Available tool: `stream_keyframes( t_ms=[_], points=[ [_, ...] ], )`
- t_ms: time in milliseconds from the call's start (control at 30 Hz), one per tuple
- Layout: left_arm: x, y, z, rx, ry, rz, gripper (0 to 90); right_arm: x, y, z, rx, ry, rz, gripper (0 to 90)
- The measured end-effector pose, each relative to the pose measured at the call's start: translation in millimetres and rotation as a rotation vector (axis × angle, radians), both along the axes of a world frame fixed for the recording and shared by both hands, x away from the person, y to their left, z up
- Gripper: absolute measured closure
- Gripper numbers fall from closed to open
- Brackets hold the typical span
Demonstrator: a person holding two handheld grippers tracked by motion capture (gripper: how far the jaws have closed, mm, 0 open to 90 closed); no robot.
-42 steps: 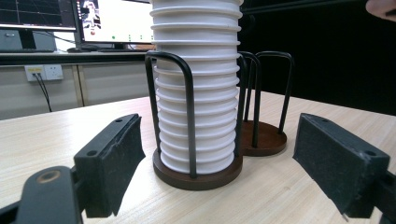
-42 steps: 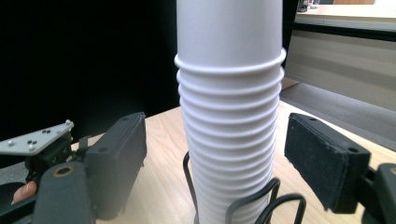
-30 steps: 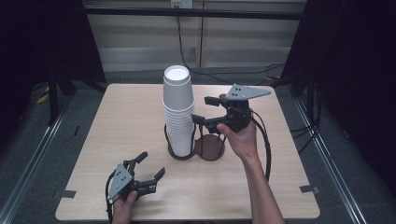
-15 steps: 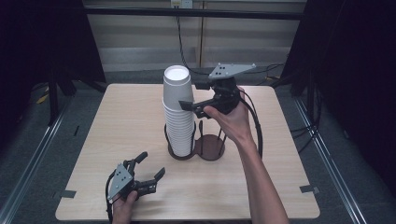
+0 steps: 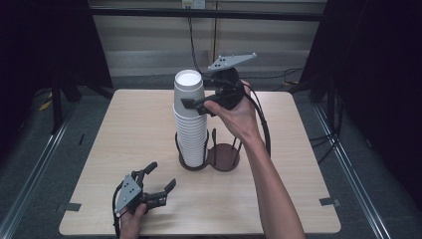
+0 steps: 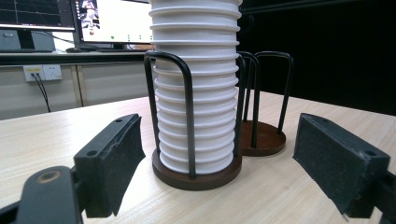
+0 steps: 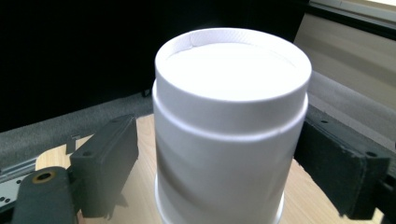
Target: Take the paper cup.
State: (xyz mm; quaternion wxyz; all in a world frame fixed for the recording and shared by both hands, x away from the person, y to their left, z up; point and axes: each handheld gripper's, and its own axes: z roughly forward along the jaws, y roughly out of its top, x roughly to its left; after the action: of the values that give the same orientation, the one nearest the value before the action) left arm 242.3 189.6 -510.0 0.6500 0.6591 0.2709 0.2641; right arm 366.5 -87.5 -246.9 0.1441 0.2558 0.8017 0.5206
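My right tool (image 5: 195,103) was up at the top of the cup stack (image 5: 191,119), its jaws spread on either side of the topmost cup (image 7: 231,126) with gaps showing, not yet pinching it. The stack stood in the left ring of a dark wire holder (image 5: 222,157) near the middle of the desk (image 5: 129,129). My left tool (image 5: 158,181) rested spread wide near the desk's front edge.

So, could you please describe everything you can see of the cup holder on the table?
The cup holder is dark, with two joined round bases that look like brown wood and upright black wire loops. It stands near the middle of the table. Its left ring holds the tall white cup stack; its right ring is empty.
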Motion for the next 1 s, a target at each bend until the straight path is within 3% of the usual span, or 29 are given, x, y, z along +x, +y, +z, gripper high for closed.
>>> stream_keyframes(
  t_ms=[233,433,1000],
  points=[
    [0.0,0.1,0.0,0.000,0.001,-0.002,15.4,10.4,10.4,5.0,-0.045,0.007,0.004,14.4],
    [0.0,0.1,0.0,0.000,0.001,-0.002,15.5,13.8,14.0,5.2,-0.038,0.010,-0.002,19.1],
    [0.0,0.1,0.0,0.000,0.000,-0.002,15.4,12.8,14.6,5.2,-0.040,0.010,-0.005,20.7]
  ],
)
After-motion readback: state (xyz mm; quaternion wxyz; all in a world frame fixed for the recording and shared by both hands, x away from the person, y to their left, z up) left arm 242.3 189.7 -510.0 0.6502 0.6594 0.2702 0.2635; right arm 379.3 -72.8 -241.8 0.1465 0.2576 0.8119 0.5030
